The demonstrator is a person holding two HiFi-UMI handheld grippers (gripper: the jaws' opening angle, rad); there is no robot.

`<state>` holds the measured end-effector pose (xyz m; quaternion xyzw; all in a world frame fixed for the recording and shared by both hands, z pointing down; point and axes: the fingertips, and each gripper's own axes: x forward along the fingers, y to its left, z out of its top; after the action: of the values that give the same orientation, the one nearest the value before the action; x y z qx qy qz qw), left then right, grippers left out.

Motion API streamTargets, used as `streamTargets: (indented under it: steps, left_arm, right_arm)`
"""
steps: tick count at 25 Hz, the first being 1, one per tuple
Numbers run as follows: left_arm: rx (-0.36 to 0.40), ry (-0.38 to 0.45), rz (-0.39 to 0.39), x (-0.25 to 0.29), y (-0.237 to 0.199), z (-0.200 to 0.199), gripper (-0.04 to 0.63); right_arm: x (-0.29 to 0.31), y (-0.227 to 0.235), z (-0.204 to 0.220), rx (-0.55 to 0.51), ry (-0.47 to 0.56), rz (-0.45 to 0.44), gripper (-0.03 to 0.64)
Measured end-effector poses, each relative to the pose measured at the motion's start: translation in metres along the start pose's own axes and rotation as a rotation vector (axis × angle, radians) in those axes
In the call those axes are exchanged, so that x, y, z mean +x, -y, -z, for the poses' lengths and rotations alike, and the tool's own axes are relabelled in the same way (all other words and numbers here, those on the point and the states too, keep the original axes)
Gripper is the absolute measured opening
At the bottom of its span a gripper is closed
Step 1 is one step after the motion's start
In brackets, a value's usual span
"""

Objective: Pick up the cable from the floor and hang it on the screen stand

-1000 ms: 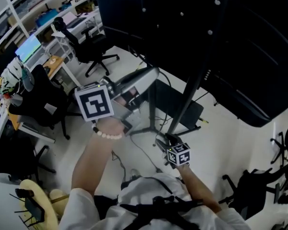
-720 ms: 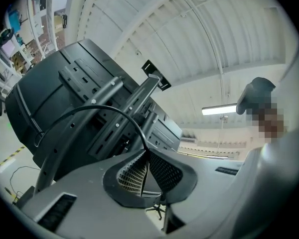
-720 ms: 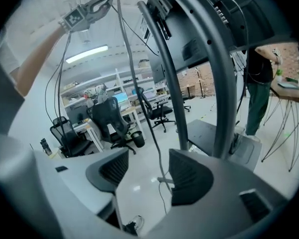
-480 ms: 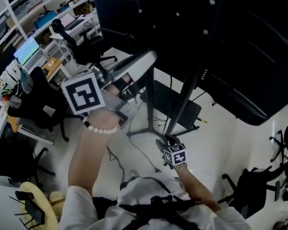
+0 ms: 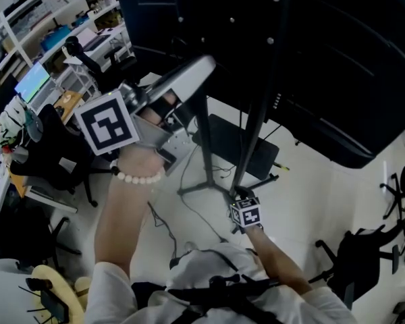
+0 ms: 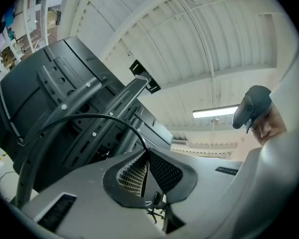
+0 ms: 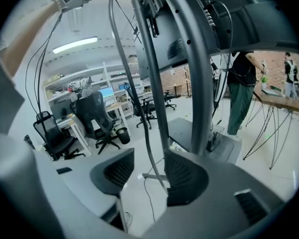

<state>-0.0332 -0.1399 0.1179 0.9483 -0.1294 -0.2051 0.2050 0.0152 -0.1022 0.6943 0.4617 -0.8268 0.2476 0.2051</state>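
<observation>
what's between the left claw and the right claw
The thin dark cable spans it, running from the shut left claw down between the closing right claw's jaws; the right gripper view shows this.

Seeing left gripper (image 5: 204, 68) carried higher and further left in head view than a second ago, marker cube now well above the wrist's old spot. Right gripper (image 5: 237, 194) edged slightly up-left, jaws closing in from wider, cable (image 7: 149, 151) between them, pads not yet pressing. Screen stand (image 5: 246, 160) pole drifted left in frame, head camera shifted
</observation>
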Motion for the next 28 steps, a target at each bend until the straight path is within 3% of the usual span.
streamTargets:
  steps: [10,13,15,18,23,28]
  left_arm:
    - [0.017,-0.001,-0.002,0.010,0.009,-0.014,0.018]
    - [0.024,0.007,0.003,0.011,0.010,-0.020,0.018]
    - [0.030,0.010,0.003,0.012,0.010,-0.025,0.017]
    - [0.038,0.021,-0.003,0.011,0.007,-0.029,0.018]
    - [0.085,0.040,-0.100,-0.011,-0.016,-0.030,0.017]
    - [0.022,0.085,-0.159,-0.042,-0.048,-0.021,0.017]
  right_arm:
    - [0.004,-0.005,-0.007,-0.009,0.004,0.005,0.163]
    - [0.007,-0.009,-0.006,-0.017,-0.001,0.003,0.107]
    - [0.008,-0.012,-0.006,-0.024,0.009,-0.001,0.033]
    - [0.006,-0.013,-0.011,-0.056,0.024,0.002,0.021]
    - [-0.019,-0.013,-0.009,-0.063,0.008,-0.041,0.020]
    - [-0.091,0.011,-0.057,-0.130,0.080,0.024,0.018]
